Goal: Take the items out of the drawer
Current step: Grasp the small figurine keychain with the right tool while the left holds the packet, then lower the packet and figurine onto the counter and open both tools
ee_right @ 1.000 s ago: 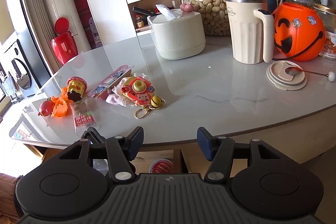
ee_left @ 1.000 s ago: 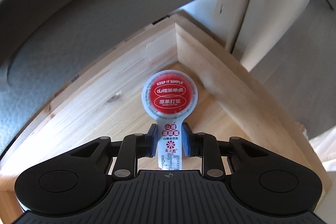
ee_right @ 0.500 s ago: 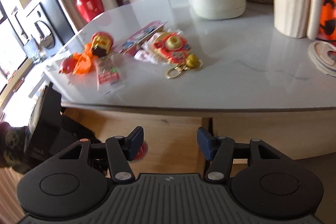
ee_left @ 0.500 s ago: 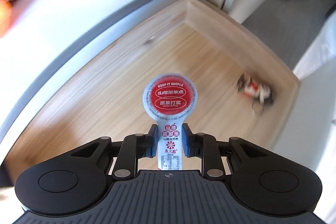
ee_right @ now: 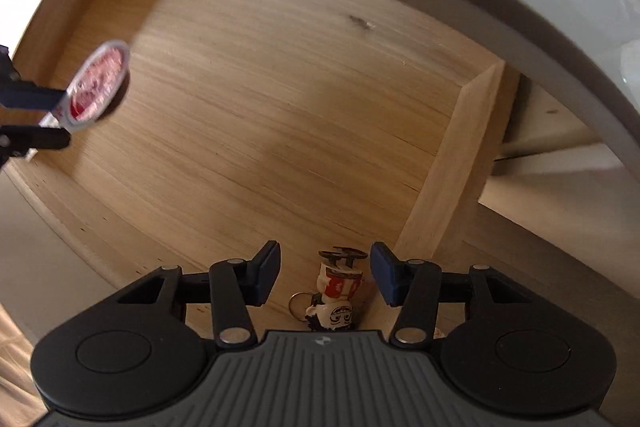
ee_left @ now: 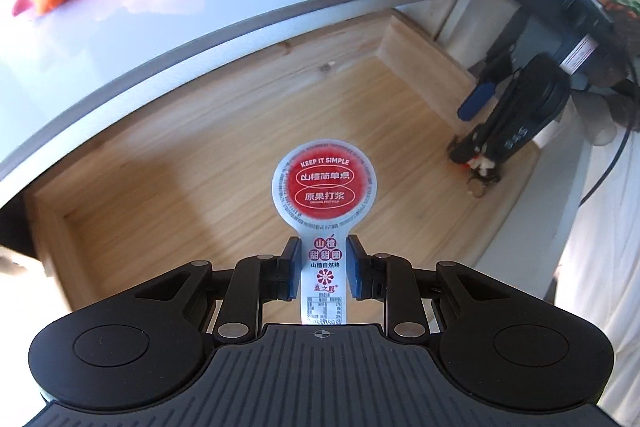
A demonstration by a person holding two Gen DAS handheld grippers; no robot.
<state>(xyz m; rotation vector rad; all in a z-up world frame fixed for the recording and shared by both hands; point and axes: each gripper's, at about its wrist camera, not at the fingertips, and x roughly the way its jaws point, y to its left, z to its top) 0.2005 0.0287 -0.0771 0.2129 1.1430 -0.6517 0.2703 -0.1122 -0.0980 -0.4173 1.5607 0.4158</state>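
Holding the round red snack pack (ee_left: 323,195) by its tab, my left gripper (ee_left: 323,273) hangs above the wooden drawer (ee_left: 200,163). My right gripper (ee_right: 325,277) points down over the figurine keychain (ee_right: 336,297) (front right corner), jaws closing around it, pads not touching.

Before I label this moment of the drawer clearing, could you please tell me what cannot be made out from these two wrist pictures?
- Keychain figure, right wrist view: its lower end is cut off behind the right gripper body; in the left wrist view it is blurred and partly covered by that gripper, whose jaws are closing around it.
- Snack packet in the left gripper: the small print is too tiny to read.
- Drawer: the countertop hides its back.
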